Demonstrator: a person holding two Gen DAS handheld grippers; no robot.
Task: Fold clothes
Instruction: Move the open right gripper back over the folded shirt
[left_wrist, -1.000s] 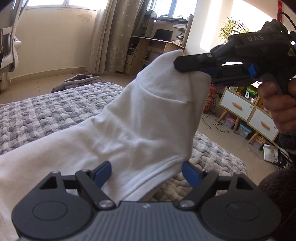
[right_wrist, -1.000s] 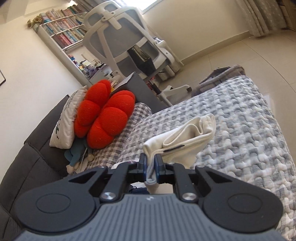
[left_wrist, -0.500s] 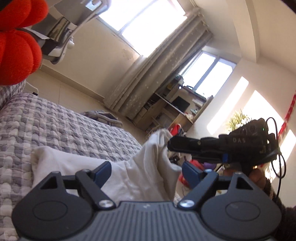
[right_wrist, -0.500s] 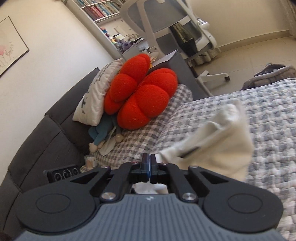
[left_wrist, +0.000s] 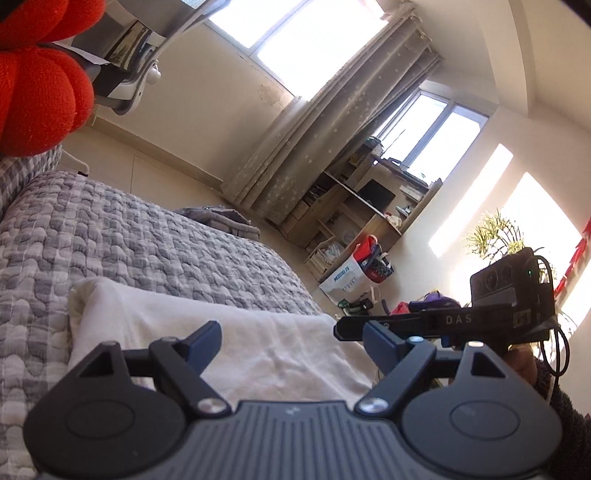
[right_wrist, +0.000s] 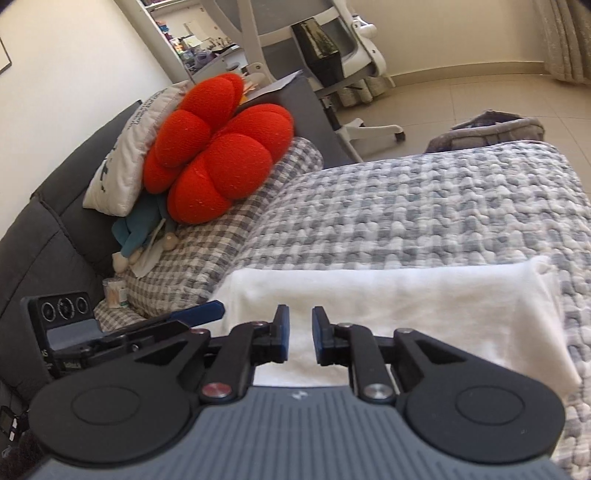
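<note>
The white garment (right_wrist: 399, 314) lies folded into a long flat band on the grey quilted bed (right_wrist: 424, 206), its long axis running across the right wrist view from the sofa side on the left to the bed's outer edge on the right. Its near edge sits directly under and ahead of both tools, so neither needs to travel far.

The right tool (right_wrist: 298, 334) hovers over the middle of that near edge. Its jaws are opening, a narrow gap between the blue pads, and the cloth lies below them, not pinched.

The left tool (left_wrist: 291, 341) stands wide apart and holds nothing, with the cloth spread flat below and beyond its fingertips. It sits towards the sofa end of the band, beside the red cushion (right_wrist: 218, 147), so it looks the nearer one to that end for the next fold.
</note>
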